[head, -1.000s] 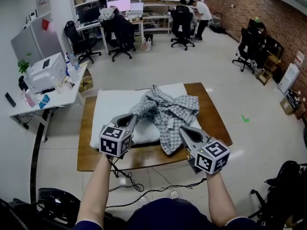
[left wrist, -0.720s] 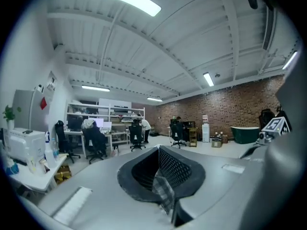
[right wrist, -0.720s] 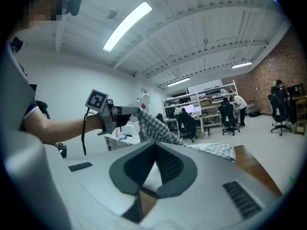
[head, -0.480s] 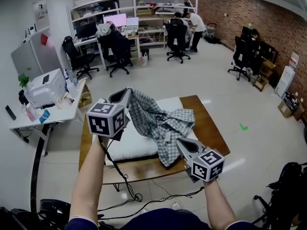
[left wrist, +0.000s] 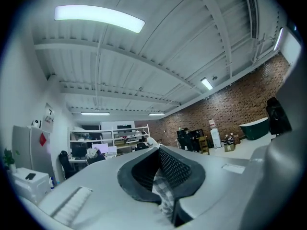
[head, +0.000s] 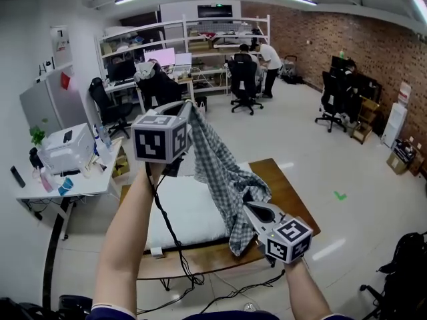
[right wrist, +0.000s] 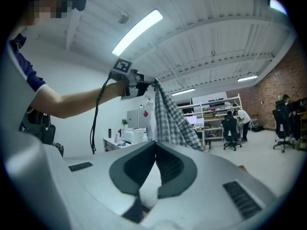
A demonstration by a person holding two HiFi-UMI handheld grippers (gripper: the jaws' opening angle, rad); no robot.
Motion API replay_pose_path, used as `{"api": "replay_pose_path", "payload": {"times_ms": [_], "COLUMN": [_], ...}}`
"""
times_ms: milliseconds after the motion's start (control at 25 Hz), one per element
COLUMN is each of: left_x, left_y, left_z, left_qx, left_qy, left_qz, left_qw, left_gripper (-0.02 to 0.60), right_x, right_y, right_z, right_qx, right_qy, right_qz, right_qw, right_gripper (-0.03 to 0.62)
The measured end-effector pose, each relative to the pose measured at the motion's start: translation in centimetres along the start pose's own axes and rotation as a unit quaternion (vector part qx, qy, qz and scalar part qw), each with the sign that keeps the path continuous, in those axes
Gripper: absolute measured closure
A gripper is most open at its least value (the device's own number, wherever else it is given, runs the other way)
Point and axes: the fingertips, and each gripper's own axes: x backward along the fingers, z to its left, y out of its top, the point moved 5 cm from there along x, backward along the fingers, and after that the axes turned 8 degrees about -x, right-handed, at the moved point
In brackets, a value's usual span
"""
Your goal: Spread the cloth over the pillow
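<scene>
Two grippers share one checked cloth [head: 223,172] between them, and we find it hanging in the air rather than lying flat. The left gripper [head: 186,105] is up high, above and to the left of the right one, pointing roughly level, and its jaws are pinched together on a corner of the cloth. In the left gripper view we see the grey-and-white check [left wrist: 162,191] caught in the narrow slot between the dark pads [left wrist: 178,169]. From that corner the fabric falls in a long slanting drape, down and to the right, to the right gripper [head: 247,207], which sits low, near the front edge of the wooden table [head: 288,193]. Its jaws are also closed tight; in the right gripper view we see the tips [right wrist: 154,143] meeting, with pale fabric showing in the gap behind them and the drape [right wrist: 170,114] climbing away to the left gripper [right wrist: 143,86]. A loose tail of cloth hangs below the right gripper, past the table's edge. The white pillow [head: 190,209] lies flat on the table, below and behind the hanging cloth, with most of its top uncovered.
</scene>
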Motion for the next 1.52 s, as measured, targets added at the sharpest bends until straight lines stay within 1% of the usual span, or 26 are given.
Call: {"api": "replay_pose_path", "payload": {"times_ms": [120,320,440,640,800,960,1160,1320,1360,1520], "left_x": [-1.2,-2.5,-3.3,-4.4,-4.6,-4.4,-4.1,-3.9,-3.9,-3.2], "left_y": [3.6,9.4,12.3,15.8,19.5,21.1,22.2,23.2,23.5,24.7], "left_z": [0.6,0.9,1.1,1.0,0.6,1.6,1.9,1.6,1.5,1.9], "left_qx": [-0.010,-0.034,-0.051,-0.076,-0.110,-0.123,-0.113,-0.110,-0.112,-0.131], "left_qy": [0.008,0.022,0.043,0.079,0.085,0.103,0.111,0.106,0.105,0.111], "left_qz": [-0.002,-0.024,-0.030,-0.029,-0.060,-0.061,-0.058,-0.061,-0.063,-0.082], "left_qw": [0.9999,0.9989,0.9973,0.9936,0.9884,0.9851,0.9857,0.9864,0.9861,0.9817], "left_gripper": [0.565,0.565,0.565,0.565,0.565,0.565,0.565,0.565,0.565,0.565], "right_x": [0.4,0.5,0.8,2.0,2.1,1.8,1.3,0.0,-0.2,-0.2], "right_y": [0.1,-0.5,-0.6,-0.7,-0.8,-0.8,-0.6,-0.5,-0.4,0.3], "right_z": [0.1,-0.4,-0.9,-1.8,-1.8,-1.7,-1.4,-0.3,-0.2,-0.5], "right_qx": [0.007,-0.001,-0.005,-0.013,-0.016,-0.021,-0.026,-0.017,-0.016,-0.020], "right_qy": [0.001,-0.009,-0.016,-0.027,-0.026,-0.022,-0.005,0.011,0.012,0.006], "right_qz": [-0.003,-0.003,-0.006,-0.016,-0.023,-0.025,-0.027,-0.023,-0.025,-0.041], "right_qw": [1.000,1.000,1.000,0.999,0.999,0.999,0.999,1.000,1.000,0.999], "right_gripper": [0.592,0.592,0.592,0.592,0.592,0.592,0.592,0.592,0.565,0.563]}}
